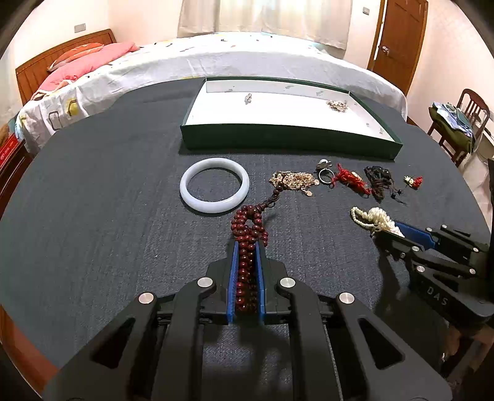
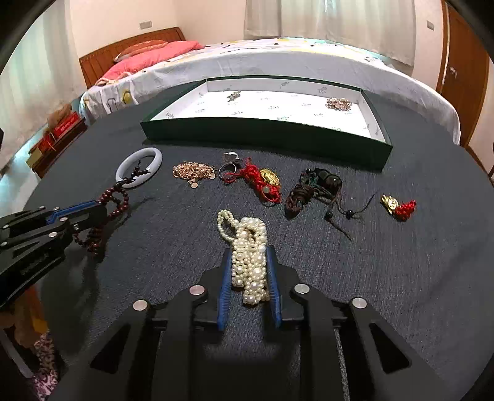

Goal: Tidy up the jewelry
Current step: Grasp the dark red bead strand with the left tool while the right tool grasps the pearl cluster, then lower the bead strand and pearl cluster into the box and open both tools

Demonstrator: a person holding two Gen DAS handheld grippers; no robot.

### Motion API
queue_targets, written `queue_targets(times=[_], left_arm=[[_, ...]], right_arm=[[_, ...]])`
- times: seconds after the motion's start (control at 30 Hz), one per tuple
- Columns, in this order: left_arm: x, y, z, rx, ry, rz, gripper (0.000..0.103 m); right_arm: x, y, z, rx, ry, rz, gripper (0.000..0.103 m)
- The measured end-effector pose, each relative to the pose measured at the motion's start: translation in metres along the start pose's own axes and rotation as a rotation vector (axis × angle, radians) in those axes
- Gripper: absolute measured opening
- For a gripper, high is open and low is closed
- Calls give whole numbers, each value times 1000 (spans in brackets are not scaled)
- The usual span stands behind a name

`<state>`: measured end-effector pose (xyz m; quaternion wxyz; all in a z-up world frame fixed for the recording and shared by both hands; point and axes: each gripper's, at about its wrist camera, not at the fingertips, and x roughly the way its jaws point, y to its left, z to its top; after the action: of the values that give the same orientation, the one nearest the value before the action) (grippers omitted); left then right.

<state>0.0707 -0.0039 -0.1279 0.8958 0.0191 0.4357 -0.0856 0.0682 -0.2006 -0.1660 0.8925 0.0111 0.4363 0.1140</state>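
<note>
A bed [image 1: 240,58] with a white patterned cover stands behind the table [image 1: 92,216], which carries a dark cloth. Pink pillows [image 2: 148,55] lie against a wooden headboard [image 1: 61,52]. Pale curtains [image 1: 265,18] cover the window. A wooden door [image 1: 398,40] stands at right, near a chair [image 1: 463,123]. Walls are cream.

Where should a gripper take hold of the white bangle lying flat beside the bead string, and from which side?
Probably the near arc of the white bangle: one finger inside the ring, one outside, coming down from above. It lies flat on the dark table cloth, so its sides offer little to pinch, and the open centre leaves room for a finger.
</note>
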Motion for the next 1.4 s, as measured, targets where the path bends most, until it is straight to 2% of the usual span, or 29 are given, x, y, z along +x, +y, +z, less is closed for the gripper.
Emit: queue_targets(times=[0.17, 0.33, 0.53, 0.7, 1.07, 1.4], left_arm=[[-2, -3, 4, 7, -8, -7, 11], [-8, -8, 15, 9, -31, -27, 11], [-15, -18, 44, 27, -83, -68, 11], [-5, -26, 79, 36, -123, -85, 11], [62, -42, 162, 61, -142, -56, 11], [134, -42, 210, 58, -76, 4, 11]], right_arm=[[-9, -2, 2, 33, -13, 32, 18], [-31, -5, 17, 50, -81, 37, 18], [-45, -19, 46, 85, -151, 41, 18], [-41, -32, 79, 104, -201, 24, 18], [11, -55, 159, 106, -229, -21, 18], [74, -66, 206, 84, -161, -59, 18]])
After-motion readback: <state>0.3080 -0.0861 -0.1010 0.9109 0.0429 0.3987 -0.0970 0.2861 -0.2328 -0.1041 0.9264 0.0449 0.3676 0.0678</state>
